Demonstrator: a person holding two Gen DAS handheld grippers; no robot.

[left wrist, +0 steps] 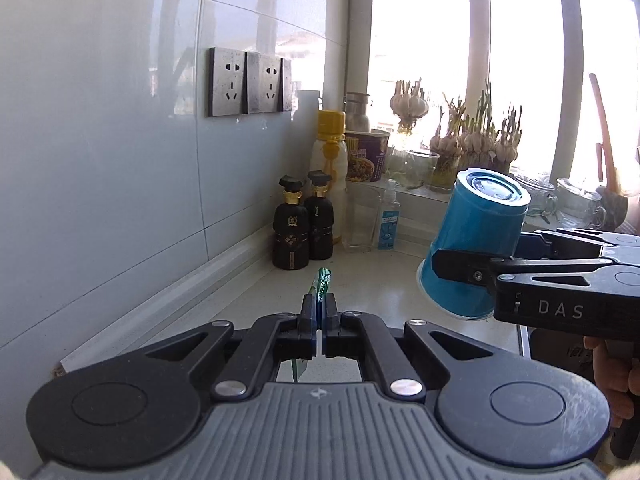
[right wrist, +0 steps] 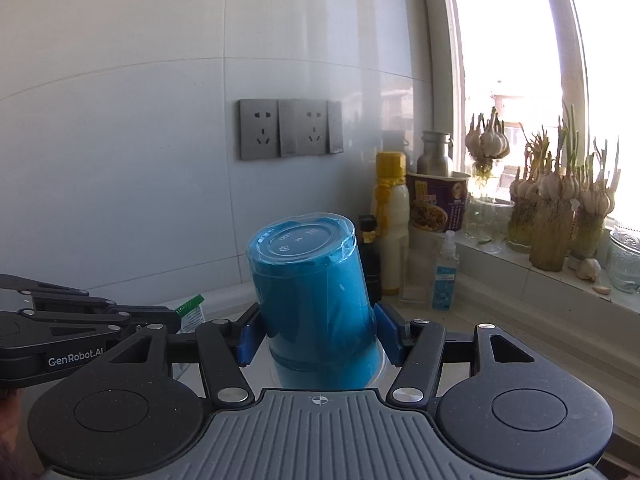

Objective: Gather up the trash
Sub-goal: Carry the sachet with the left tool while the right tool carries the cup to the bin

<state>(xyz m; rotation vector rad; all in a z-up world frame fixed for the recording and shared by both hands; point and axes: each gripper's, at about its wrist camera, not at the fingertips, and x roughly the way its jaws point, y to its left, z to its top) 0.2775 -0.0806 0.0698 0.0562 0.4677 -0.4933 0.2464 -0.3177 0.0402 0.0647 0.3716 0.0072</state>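
Observation:
My left gripper (left wrist: 319, 307) is shut on a thin green wrapper (left wrist: 321, 285), which sticks up edge-on between its pads above the white counter (left wrist: 372, 292). From the right wrist view the same wrapper (right wrist: 193, 312) shows at the left, with green and white print, at the tip of the left gripper (right wrist: 176, 320). My right gripper (right wrist: 318, 330) is shut on a blue plastic cup (right wrist: 316, 300), held bottom up and tilted, its blue pads pressing both sides. In the left wrist view that cup (left wrist: 474, 240) hangs at the right, above the counter, clamped by the right gripper (left wrist: 460, 270).
Two dark bottles (left wrist: 302, 224), a yellow-capped bottle (left wrist: 330, 176), an instant-noodle cup (left wrist: 366, 156) and a small sanitiser bottle (left wrist: 388, 216) crowd the corner by the tiled wall. Sprouting garlic jars (right wrist: 560, 216) and glassware line the windowsill. Wall sockets (right wrist: 290, 128) sit above. A hand (left wrist: 616, 376) grips the right tool.

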